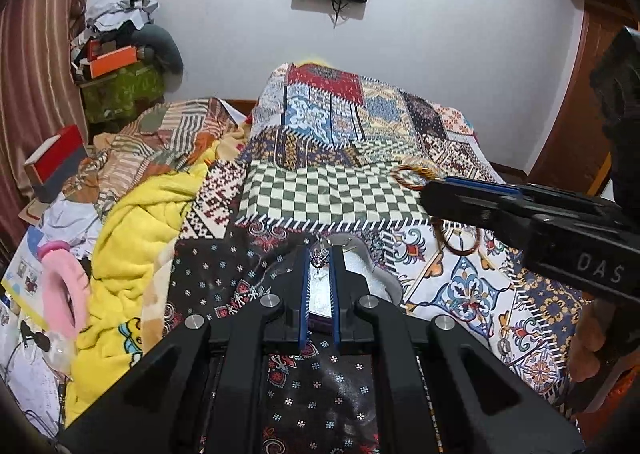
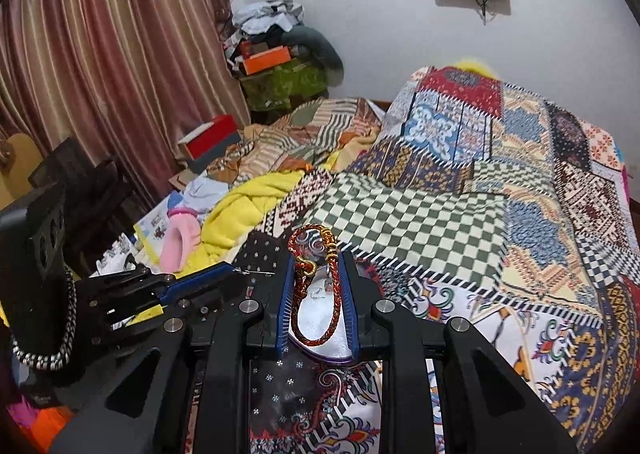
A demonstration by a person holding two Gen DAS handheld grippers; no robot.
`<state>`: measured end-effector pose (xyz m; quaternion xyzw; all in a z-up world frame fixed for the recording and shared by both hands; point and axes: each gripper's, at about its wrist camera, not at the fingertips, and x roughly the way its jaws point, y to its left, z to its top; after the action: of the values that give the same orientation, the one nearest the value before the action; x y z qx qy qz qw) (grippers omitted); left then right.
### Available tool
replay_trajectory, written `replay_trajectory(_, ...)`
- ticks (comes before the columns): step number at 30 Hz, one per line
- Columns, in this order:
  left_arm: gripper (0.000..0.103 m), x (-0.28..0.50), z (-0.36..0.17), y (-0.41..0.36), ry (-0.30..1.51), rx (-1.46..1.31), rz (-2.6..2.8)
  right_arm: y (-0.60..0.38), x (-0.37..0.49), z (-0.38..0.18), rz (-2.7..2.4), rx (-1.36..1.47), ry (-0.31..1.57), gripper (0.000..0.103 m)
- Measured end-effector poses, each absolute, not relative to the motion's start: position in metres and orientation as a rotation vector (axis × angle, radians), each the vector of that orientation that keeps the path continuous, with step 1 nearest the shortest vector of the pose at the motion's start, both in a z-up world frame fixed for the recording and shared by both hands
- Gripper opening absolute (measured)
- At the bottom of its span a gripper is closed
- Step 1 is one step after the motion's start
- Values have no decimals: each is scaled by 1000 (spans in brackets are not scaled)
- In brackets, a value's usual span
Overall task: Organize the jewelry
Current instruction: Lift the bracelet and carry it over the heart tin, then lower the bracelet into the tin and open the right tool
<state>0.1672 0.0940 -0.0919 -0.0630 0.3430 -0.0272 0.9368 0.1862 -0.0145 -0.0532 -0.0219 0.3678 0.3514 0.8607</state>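
Observation:
My left gripper (image 1: 320,254) is shut on a small silver earring (image 1: 319,262), held just above a shiny silver dish (image 1: 362,278) lying on the patchwork bedspread (image 1: 224,278). My right gripper (image 2: 319,260) is shut on a red and gold braided bracelet (image 2: 338,294), whose loop hangs between the blue pads over that same silver dish (image 2: 320,330). In the left wrist view the right gripper (image 1: 430,194) reaches in from the right with the bracelet (image 1: 422,173) at its tip. The right wrist view shows the left gripper (image 2: 232,270) at the left. Brown bangles (image 1: 460,252) lie on the cloth.
A yellow blanket (image 1: 132,222) and a pink ring cushion (image 1: 60,286) lie left of the dish. A red and grey box (image 1: 56,162) sits by the striped curtain (image 2: 100,74). Clutter is piled in the far corner (image 1: 120,54). A hand (image 1: 592,338) holds the right gripper.

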Motion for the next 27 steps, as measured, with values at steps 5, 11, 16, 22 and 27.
replay_trajectory(5,7,176,-111,92,744,-130,-73,-5,196,-77,738,-57,837,20)
replay_trajectory(11,7,187,-131,91,789,-132,-82,0,209,-100,729,-59,907,20)
replay_trajectory(16,7,194,-142,92,812,-135,-83,4,214,-113,725,-68,941,20)
replay_trajectory(22,7,198,-147,95,823,-144,-82,7,217,-120,723,-82,955,20)
replay_trajectory(27,7,199,-146,98,828,-148,-79,9,217,-121,722,-102,964,20)
